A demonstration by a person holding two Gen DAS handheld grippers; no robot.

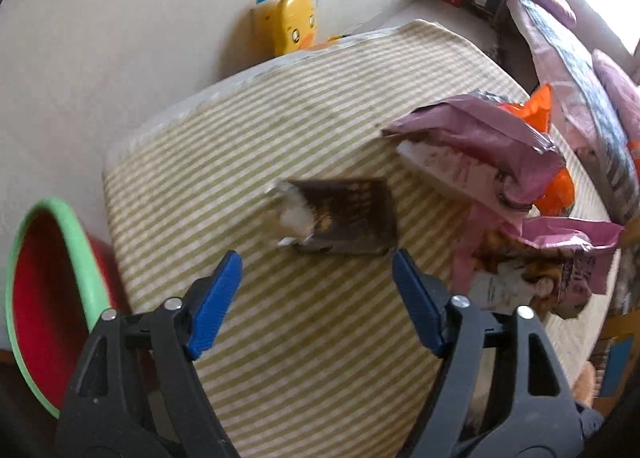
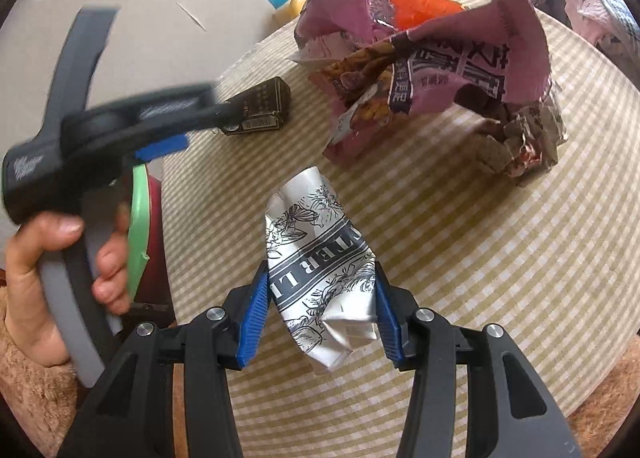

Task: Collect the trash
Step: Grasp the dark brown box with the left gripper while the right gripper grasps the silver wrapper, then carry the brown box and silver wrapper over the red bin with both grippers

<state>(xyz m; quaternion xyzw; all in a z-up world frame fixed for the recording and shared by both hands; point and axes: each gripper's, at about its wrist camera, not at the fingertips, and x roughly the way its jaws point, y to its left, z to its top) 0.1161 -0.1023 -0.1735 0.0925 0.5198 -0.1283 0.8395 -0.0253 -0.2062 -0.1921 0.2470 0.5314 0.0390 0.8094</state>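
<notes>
Crumpled black-and-white wrapper (image 2: 320, 274), light and crushable, is sitting pinched mid-body in the right gripper (image 2: 320, 310), while the left gripper (image 1: 316, 270) is hanging open above the dark cigarette pack (image 1: 344, 218)

Blk grippers, blue fingers (image 2: 252, 318), fuzzy sleeve (image 2: 28, 390).

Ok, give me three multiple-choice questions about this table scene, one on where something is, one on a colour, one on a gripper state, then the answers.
1. Where does the dark brown box lie?
A. on the striped tablecloth
B. inside the bin
C. on the floor

2. What colour is the rim of the red bin?
A. blue
B. green
C. yellow

3. What is the right gripper doing?
A. hanging open and empty
B. clamping the purple snack bag
C. clamping the crumpled white printed wrapper

Answers: 1 A, the box sits flat on the stripes; 2 B, a green band rings the red inside; 3 C, both blue pads press the wrapper's sides.
</notes>
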